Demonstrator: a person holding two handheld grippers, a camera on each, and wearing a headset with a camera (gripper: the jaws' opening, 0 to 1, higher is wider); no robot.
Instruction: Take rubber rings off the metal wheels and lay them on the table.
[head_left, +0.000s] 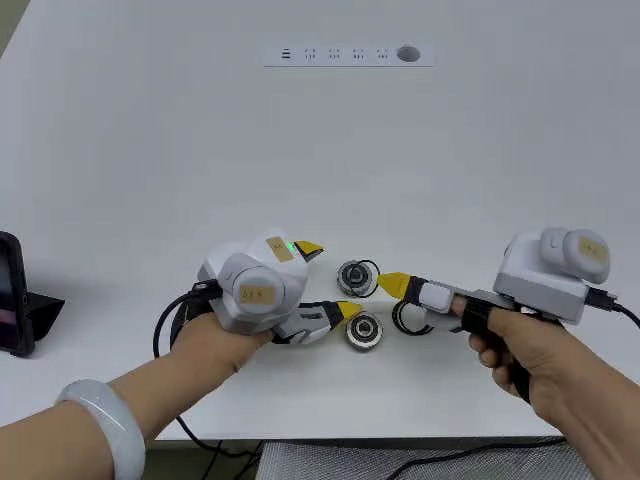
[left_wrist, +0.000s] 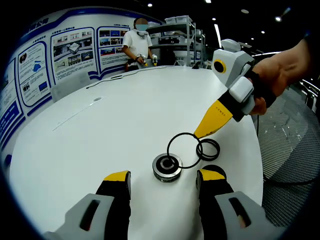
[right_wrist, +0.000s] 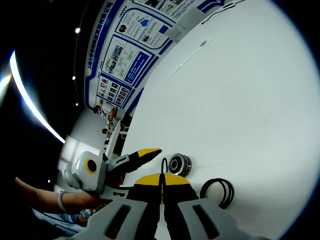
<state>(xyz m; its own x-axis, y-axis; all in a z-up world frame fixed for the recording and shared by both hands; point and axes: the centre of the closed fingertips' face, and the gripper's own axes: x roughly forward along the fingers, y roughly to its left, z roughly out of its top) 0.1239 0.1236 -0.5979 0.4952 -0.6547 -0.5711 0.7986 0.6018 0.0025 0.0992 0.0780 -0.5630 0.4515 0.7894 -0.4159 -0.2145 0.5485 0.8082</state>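
Two metal wheels lie near the table's front edge. The far wheel (head_left: 357, 278) (left_wrist: 167, 166) (right_wrist: 180, 164) sits just ahead of my left gripper (head_left: 329, 279) (left_wrist: 164, 176), which is open around nothing. My right gripper (head_left: 392, 285) (right_wrist: 161, 179) (left_wrist: 212, 120) comes in from the right, shut on a thin black rubber ring (left_wrist: 167, 148) (right_wrist: 164, 165). That ring loops from the tip down to this wheel. The near wheel (head_left: 364, 330) lies beside the left gripper's lower jaw. Loose black rings (head_left: 410, 322) (left_wrist: 218, 147) (right_wrist: 206, 189) lie flat under the right gripper.
A white power strip (head_left: 348, 54) lies at the back of the white table (head_left: 150, 150). A dark device on a stand (head_left: 12, 295) stands at the left edge. Black cables (head_left: 165, 325) trail off the front edge from the left gripper.
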